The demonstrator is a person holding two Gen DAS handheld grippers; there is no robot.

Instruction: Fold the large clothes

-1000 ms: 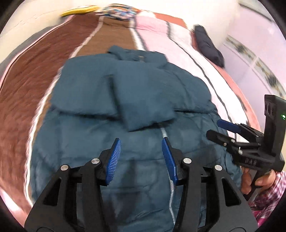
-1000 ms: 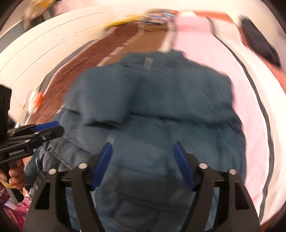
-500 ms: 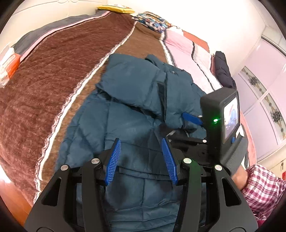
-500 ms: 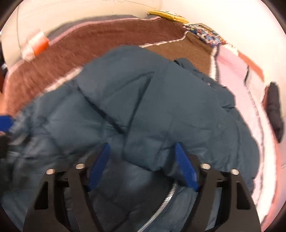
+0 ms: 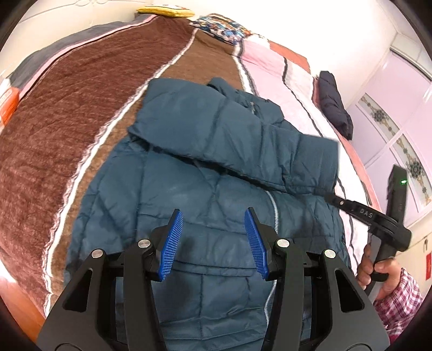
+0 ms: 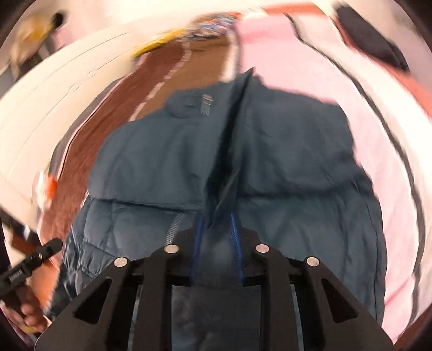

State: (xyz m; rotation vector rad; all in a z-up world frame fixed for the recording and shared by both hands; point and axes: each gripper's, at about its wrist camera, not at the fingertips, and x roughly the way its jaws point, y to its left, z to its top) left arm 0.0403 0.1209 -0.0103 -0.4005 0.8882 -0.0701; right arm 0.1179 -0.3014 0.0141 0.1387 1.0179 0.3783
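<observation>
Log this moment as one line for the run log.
left claw: open, over jacket front | right claw: shut on sleeve cuff, pulled across chest | fold: unfinished

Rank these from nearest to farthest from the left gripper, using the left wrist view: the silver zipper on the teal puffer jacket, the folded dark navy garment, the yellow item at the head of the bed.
From the left gripper:
1. Silver zipper, just right of its fingers, on the teal puffer jacket.
2. Folded dark navy garment, far right on the bed.
3. Yellow item, top, against the wall.

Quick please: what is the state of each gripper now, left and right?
Left gripper: open, holding nothing, above the jacket.
Right gripper: shut on the jacket's sleeve.
</observation>
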